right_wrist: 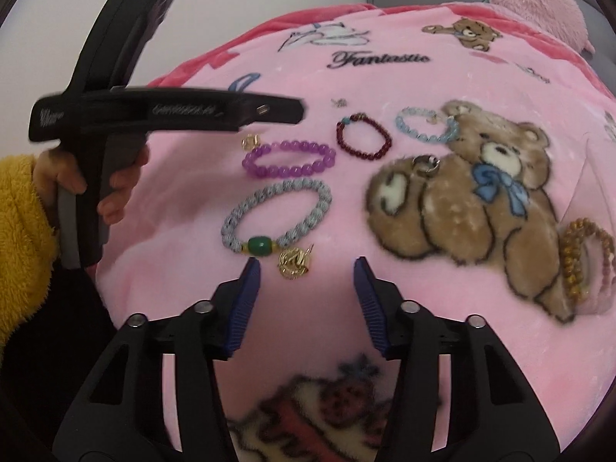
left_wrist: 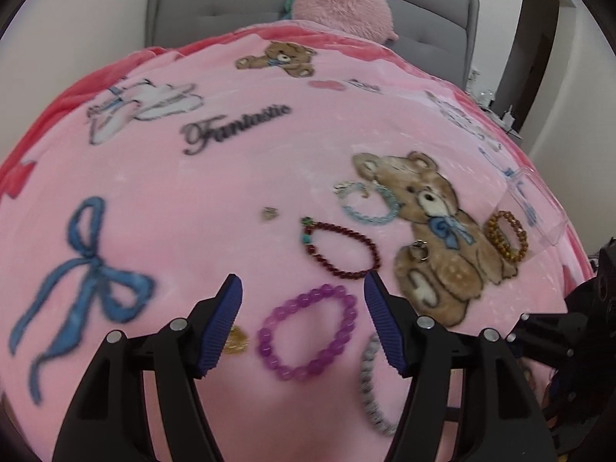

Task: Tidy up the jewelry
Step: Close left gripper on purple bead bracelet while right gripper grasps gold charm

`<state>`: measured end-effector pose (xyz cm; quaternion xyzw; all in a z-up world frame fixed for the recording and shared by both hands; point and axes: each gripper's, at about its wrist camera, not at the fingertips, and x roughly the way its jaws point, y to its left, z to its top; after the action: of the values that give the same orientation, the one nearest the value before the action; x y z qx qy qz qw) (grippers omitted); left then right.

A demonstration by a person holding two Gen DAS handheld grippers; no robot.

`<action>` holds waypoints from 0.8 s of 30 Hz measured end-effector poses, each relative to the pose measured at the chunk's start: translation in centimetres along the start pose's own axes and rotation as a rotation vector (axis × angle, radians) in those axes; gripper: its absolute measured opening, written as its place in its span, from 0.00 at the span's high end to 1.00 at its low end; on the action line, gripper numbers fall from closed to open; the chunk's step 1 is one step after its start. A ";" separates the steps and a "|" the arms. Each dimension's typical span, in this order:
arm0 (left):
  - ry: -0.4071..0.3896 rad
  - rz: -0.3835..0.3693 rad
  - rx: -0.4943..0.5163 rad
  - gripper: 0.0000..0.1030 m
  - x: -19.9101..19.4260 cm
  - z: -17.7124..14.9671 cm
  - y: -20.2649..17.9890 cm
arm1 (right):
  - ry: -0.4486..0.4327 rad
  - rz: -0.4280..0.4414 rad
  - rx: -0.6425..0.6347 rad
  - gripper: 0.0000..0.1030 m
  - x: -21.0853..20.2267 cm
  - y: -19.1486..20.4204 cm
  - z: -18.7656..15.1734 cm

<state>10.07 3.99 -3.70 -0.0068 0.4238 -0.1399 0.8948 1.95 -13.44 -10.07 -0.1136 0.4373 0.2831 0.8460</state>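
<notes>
Both tools, left tool [left_wrist: 302, 281] and right tool [right_wrist: 307, 263], hover spread and empty above a pink blanket [left_wrist: 173, 200].
Purple bracelet [left_wrist: 307, 332] lies lower centre between left fingers; grey bracelet [right_wrist: 275, 213] and gold charm [right_wrist: 294, 263] lie mid-frame before the right.

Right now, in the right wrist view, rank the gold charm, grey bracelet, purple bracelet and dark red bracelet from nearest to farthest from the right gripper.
1. Gold charm, just ahead of the right gripper, toward its left finger.
2. Grey bracelet, ahead-left, its green bead beside the charm.
3. Purple bracelet, beyond the grey one.
4. Dark red bracelet, farthest, ahead and slightly right.
</notes>
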 end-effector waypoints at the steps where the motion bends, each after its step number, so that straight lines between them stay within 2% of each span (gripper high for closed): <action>1: 0.008 -0.010 0.002 0.43 0.2 -0.1 -0.1 | -0.003 0.001 -0.002 0.56 0.0 0.0 0.0; 2: 0.018 -0.018 0.007 0.49 0.4 -0.1 -0.2 | -0.005 0.002 -0.002 0.58 0.1 0.0 0.1; 5: 0.052 -0.033 0.021 0.57 1.1 -0.5 -0.5 | 0.002 0.004 0.001 0.61 0.4 -0.1 0.1; 16: 0.133 -0.086 0.069 0.58 2.3 -1.4 -1.7 | 0.001 0.008 0.010 0.62 0.6 -0.2 0.2; 19: 0.148 -0.087 0.068 0.59 2.7 -1.5 -1.7 | 0.001 0.005 0.009 0.67 0.7 -0.2 0.3; 24: 0.163 -0.101 0.014 0.71 3.1 -1.6 -0.8 | 0.000 0.005 0.009 0.70 0.8 -0.2 0.3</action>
<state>10.51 2.62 -6.92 -0.0106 0.4935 -0.1878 0.8492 2.66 -13.18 -10.55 -0.1086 0.4389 0.2832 0.8458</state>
